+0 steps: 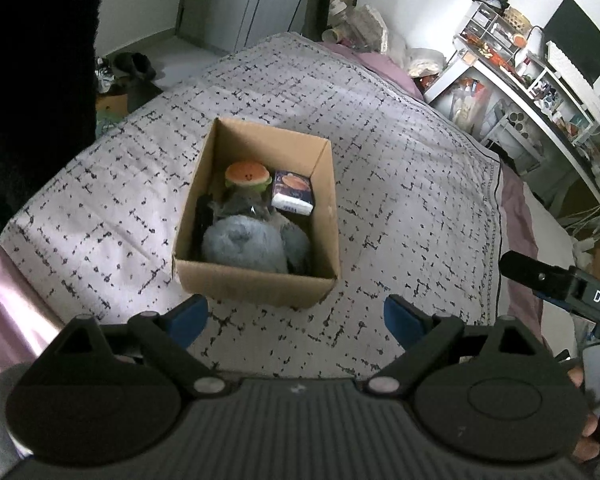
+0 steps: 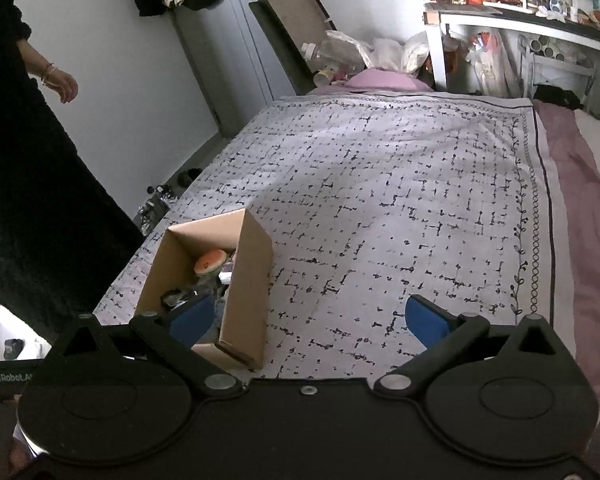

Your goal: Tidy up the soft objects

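Your left hand-held gripper (image 1: 294, 322) and right hand-held gripper (image 2: 314, 320) both gape wide, empty, near the cardboard box (image 1: 236, 284); inside it lie a burger plush (image 1: 247, 176) and grey plush (image 1: 242, 244).

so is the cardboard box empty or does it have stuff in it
Not empty. The cardboard box holds a grey plush, a burger-shaped plush and a tissue pack.

One cardboard box (image 1: 256, 284) holds one burger plush (image 1: 247, 176), one tissue pack (image 1: 293, 193), one grey-blue plush (image 1: 242, 246).
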The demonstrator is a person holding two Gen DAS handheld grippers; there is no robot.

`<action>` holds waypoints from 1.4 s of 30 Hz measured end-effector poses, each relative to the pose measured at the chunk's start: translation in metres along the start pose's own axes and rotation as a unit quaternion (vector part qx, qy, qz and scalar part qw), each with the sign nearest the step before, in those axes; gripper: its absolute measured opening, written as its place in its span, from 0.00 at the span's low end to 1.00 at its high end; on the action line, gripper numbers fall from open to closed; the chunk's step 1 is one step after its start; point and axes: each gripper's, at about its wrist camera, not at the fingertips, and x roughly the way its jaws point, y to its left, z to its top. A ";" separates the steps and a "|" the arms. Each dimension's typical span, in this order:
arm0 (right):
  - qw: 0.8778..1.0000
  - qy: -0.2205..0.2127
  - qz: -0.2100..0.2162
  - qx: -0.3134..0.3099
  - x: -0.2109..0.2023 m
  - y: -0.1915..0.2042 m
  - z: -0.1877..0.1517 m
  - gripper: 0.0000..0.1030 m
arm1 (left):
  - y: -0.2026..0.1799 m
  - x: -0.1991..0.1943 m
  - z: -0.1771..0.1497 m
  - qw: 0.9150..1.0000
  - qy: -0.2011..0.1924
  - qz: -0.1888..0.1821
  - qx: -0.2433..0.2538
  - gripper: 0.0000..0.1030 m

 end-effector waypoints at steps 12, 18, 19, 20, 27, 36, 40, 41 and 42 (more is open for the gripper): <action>0.999 -0.039 -0.007 -0.032 -0.038 -0.003 -0.019 1.00 | -0.014 -0.027 -0.023 0.996 -0.061 -0.032 0.050 0.91; 0.998 -0.039 -0.001 -0.050 -0.050 0.000 -0.029 1.00 | -0.020 -0.034 -0.034 0.994 -0.074 -0.029 0.073 0.91; 0.998 -0.036 0.000 -0.053 -0.051 0.000 -0.031 1.00 | -0.021 -0.035 -0.036 0.994 -0.073 -0.026 0.075 0.91; 0.998 -0.035 0.000 -0.053 -0.051 0.000 -0.032 1.00 | -0.023 -0.035 -0.037 0.994 -0.072 -0.022 0.078 0.91; 0.998 -0.033 -0.004 -0.050 -0.054 0.000 -0.041 1.00 | -0.028 -0.040 -0.046 0.993 -0.077 -0.002 0.092 0.91; 0.998 -0.027 -0.011 -0.049 -0.053 0.001 -0.046 1.00 | -0.026 -0.042 -0.048 0.993 -0.077 0.006 0.090 0.91; 0.998 -0.026 -0.012 -0.051 -0.053 0.003 -0.047 1.00 | -0.026 -0.045 -0.049 0.992 -0.081 0.004 0.093 0.91; 0.998 -0.026 -0.012 -0.052 -0.053 0.004 -0.047 1.00 | -0.027 -0.045 -0.049 0.992 -0.082 0.005 0.094 0.91; 0.998 -0.026 -0.012 -0.052 -0.053 0.004 -0.047 1.00 | -0.027 -0.045 -0.049 0.992 -0.082 0.005 0.095 0.91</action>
